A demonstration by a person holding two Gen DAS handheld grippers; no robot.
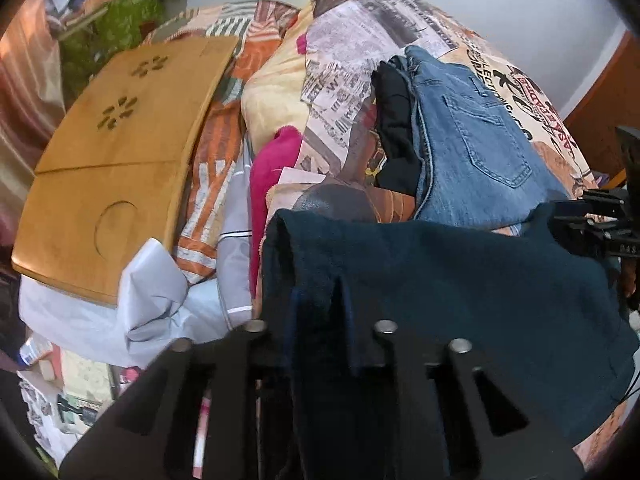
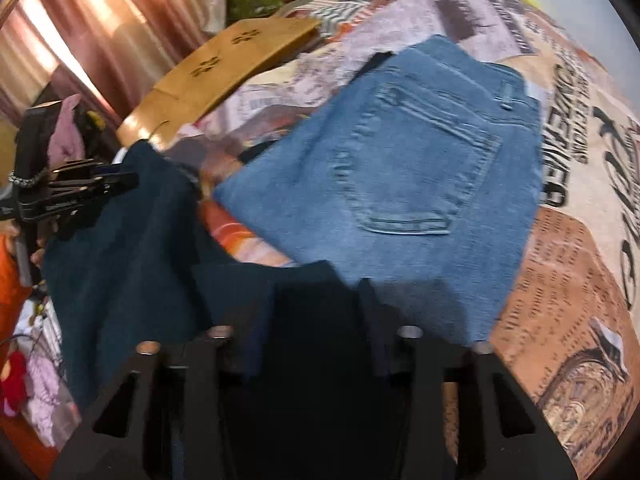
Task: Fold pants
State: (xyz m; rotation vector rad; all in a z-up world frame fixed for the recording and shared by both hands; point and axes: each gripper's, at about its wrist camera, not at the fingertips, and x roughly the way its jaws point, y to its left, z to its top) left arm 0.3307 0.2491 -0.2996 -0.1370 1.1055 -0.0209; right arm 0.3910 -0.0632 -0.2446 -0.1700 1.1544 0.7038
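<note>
Dark teal pants (image 1: 460, 280): lifted over printed bedspread (image 2: 560, 240), left gripper (image 1: 320, 344) and right gripper (image 2: 316, 340) each clamped on an edge. Step: mid-fold carry. Next: lay flat beside folded blue jeans (image 2: 400, 184), edges aligned.

Both grippers are raised and face each other across the scene. The left gripper (image 1: 320, 344) has its jaws closed on dark cloth, its black fingers (image 2: 100, 184) pointing right in the right wrist view. The right gripper (image 2: 316, 344) is likewise clamped, and its fingers (image 1: 576, 216) point left.
</note>
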